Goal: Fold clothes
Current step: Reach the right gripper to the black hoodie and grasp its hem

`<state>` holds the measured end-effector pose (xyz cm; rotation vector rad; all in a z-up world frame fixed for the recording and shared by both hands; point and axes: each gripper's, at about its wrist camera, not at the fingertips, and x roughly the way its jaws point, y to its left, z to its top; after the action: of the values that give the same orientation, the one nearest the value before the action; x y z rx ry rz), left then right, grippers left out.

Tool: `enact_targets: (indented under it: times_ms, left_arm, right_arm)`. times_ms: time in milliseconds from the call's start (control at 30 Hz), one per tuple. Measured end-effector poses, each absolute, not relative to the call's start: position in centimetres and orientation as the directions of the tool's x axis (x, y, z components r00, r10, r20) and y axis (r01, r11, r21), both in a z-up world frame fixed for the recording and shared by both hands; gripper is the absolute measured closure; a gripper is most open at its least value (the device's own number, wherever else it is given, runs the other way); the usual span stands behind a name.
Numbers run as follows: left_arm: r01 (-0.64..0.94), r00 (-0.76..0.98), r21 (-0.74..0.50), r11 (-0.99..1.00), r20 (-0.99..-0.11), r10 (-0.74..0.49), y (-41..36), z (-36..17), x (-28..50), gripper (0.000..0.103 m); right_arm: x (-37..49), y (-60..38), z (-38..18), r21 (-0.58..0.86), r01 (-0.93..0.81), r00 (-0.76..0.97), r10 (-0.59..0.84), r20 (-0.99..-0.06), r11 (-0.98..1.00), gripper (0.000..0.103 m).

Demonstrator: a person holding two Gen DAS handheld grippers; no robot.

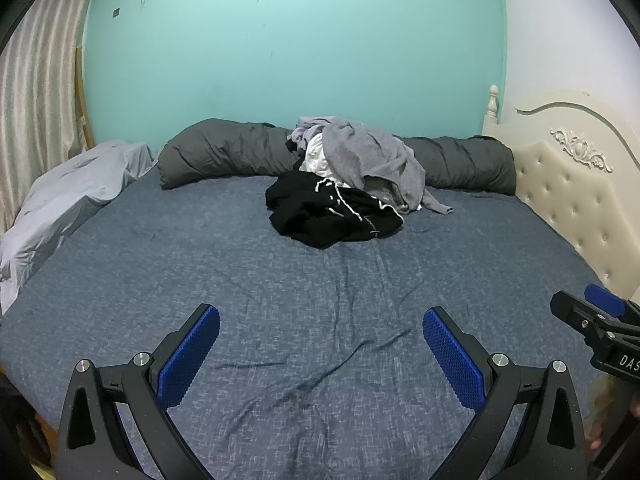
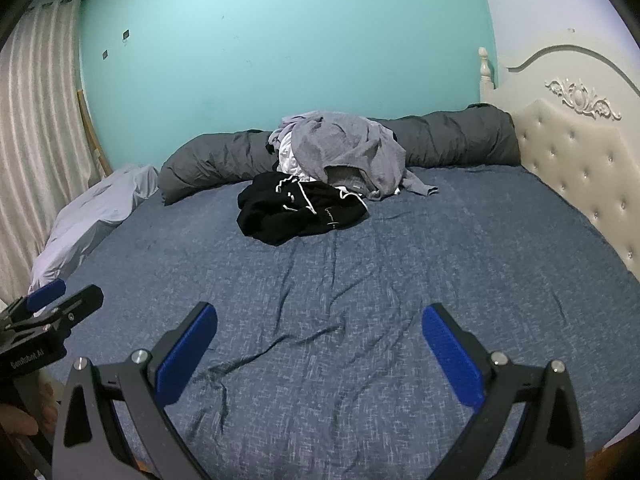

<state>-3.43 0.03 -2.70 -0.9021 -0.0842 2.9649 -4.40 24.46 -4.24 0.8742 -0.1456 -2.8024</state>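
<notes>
A heap of clothes lies at the far side of the bed. A black garment with white piping [image 1: 332, 210] [image 2: 300, 208] is at its front, a grey top [image 1: 368, 160] [image 2: 344, 148] is draped over it, and a white piece [image 1: 316, 156] [image 2: 289, 156] shows beneath. My left gripper [image 1: 320, 320] hovers open over the near part of the blue sheet [image 1: 280, 300], far from the heap, with nothing between its fingers. My right gripper [image 2: 320, 318] is likewise open and holds nothing over the sheet [image 2: 440, 260]. Each gripper also shows at the edge of the other's view.
A long dark grey rolled duvet [image 1: 224, 152] [image 2: 452, 136] lies along the teal wall behind the heap. A pale grey bundle of bedding [image 1: 68, 200] [image 2: 100, 208] sits at the left edge. A cream tufted headboard [image 1: 572, 200] [image 2: 576, 168] bounds the right side. Striped curtains [image 2: 36, 128] hang at the left.
</notes>
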Motion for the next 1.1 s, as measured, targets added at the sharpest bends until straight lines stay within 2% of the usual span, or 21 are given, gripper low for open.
enact_targets:
  times_ms: [233, 433, 733, 1100]
  left_arm:
    - [-0.035, -0.81, -0.134, -0.99, -0.576, 0.107, -0.8, -4.5, -5.6, 0.0]
    - [-0.018, -0.799, -0.179, -0.984, -0.589, 0.122, -1.9, -7.0, -8.7, 0.0]
    - [0.041, -0.806, -0.105, -0.994, -0.591, 0.029, -3.2, -11.9, -15.7, 0.0]
    - [0.069, -0.769, -0.104, -0.992, -0.639, 0.014, -5.7, -19.7, -23.0, 0.0]
  right_arm:
    - [-6.9, 24.3, -6.1, 0.203, 0.195, -0.776, -0.277, -0.566, -0.96, 0.0]
    - [-10.9, 23.5, -8.8, 0.189, 0.204, -0.751, -0.278, -0.599, -0.961, 0.0]
    - [-19.5, 21.9, -13.4, 0.154, 0.221, -0.69, -0.266, -0.673, -0.963, 0.0]
    - [-31.4, 18.2, -19.3, 0.124, 0.298, -0.636, -0.294, -0.713, -0.947, 0.001]
